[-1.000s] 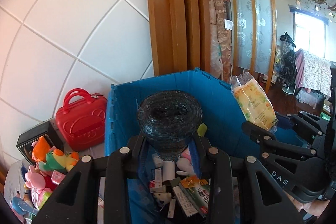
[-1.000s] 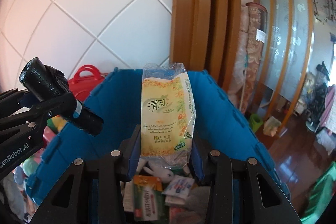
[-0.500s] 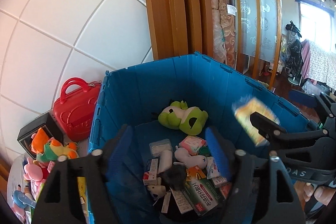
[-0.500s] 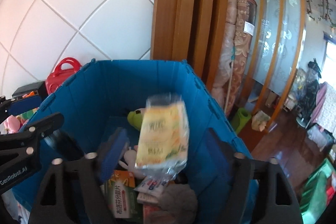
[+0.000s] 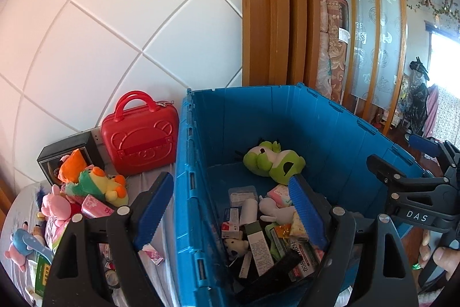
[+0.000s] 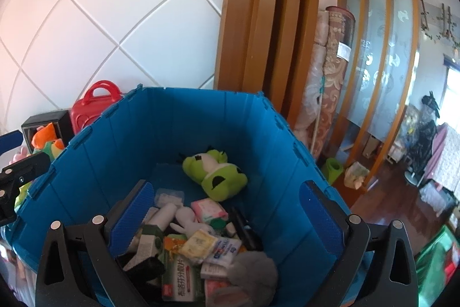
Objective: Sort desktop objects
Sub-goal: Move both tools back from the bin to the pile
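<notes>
2 tools apart, empty, over blue bin; white tiled wall behind.

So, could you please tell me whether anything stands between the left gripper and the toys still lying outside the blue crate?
The blue crate's left wall sits between the left gripper's open jaws. Its left finger already hangs on the side of the pile of plush toys beside the crate, with nothing visible blocking it.

A grey tabletop carries a blue crate, a red case and plush toys (heaped at left).
</notes>
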`<state>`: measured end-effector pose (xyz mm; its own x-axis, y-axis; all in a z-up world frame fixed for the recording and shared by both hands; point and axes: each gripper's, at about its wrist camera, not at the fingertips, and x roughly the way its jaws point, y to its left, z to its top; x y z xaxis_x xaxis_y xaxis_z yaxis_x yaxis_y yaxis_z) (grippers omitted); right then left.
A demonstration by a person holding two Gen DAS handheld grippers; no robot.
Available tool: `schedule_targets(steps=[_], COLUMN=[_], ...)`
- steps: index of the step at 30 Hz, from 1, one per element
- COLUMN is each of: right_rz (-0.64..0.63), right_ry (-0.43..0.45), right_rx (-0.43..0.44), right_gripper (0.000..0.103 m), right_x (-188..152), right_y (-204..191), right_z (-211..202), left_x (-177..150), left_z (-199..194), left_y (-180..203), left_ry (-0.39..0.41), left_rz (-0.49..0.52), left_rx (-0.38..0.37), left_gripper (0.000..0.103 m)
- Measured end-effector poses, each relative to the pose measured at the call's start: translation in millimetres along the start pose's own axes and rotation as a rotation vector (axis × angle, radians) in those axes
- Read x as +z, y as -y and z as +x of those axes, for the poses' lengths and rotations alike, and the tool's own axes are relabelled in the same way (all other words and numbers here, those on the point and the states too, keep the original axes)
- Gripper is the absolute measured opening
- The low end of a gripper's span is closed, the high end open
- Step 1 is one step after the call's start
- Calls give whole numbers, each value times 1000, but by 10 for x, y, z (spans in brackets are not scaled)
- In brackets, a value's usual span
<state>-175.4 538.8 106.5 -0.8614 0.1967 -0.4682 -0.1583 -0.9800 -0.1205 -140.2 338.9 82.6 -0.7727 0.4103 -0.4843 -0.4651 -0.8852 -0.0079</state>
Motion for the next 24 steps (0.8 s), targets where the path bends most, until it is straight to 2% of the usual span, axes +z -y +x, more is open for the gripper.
schedule_targets(steps=[4, 7, 16, 24], right_rz=[-36, -50, -116, -256], right_ry=[32, 54, 116, 63], right_rx=[-12, 41, 347, 571], right_gripper=[103, 103, 103, 103], right_x=[7, 25, 58, -181], right_y=[-236, -462, -1489, -2676], right_z=[-126, -242, -564, -643], left_x=[-112, -225, -856, -1616], left_z=[-174, -351, -921, -1308], left_y=[-314, -610, -1707, -2629], left_ry=[12, 17, -25, -140], left_rz=[-45, -76, -172, -330], left_rx=[31, 75, 351, 522], left_gripper=[82, 82, 82, 82])
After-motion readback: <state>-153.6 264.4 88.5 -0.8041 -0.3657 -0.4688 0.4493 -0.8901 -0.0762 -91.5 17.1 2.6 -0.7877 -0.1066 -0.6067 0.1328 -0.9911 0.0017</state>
